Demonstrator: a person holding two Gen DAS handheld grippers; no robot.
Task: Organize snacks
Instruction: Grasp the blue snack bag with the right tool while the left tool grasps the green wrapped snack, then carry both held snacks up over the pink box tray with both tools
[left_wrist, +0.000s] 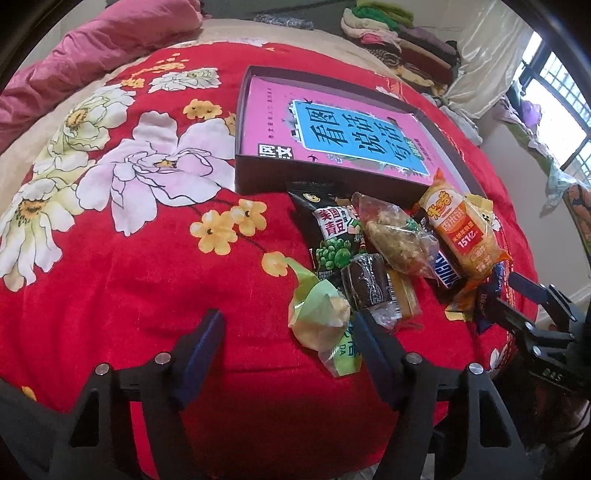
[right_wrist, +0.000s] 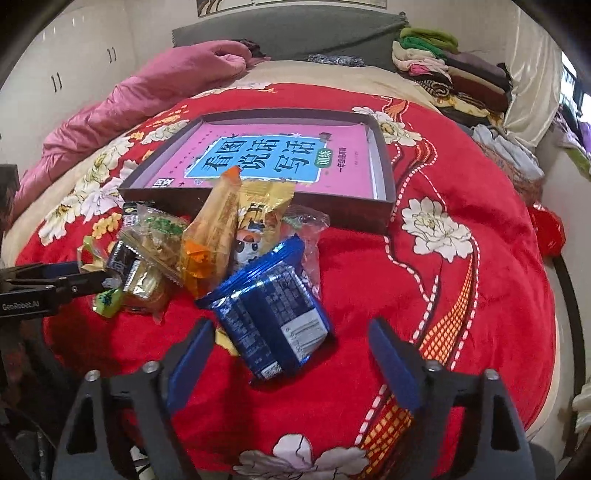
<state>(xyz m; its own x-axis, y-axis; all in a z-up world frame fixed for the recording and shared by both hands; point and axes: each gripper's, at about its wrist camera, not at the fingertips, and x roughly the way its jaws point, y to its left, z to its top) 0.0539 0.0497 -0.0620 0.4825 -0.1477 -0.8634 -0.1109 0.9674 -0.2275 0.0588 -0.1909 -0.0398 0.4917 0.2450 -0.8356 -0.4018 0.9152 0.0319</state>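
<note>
Looking at this, we're barely started: the whole snack pile (left_wrist: 399, 251) sits at 6 o'clock of the shallow box (right_wrist: 384, 173), just beside its wall, and no snack is in it yet, only a pink book (right_wrist: 280, 158). Left gripper (left_wrist: 288, 332) is spread by the green candy (left_wrist: 321, 317); right gripper (right_wrist: 291, 350) is spread around the blue packet (right_wrist: 269, 317), not pinching. Packets overlap, so clean single picks look tricky.

blanket (left_wrist: 110, 277): red, floral | book (left_wrist: 332, 125): pink, blue | cookie pack (right_wrist: 273, 314): blue
</note>
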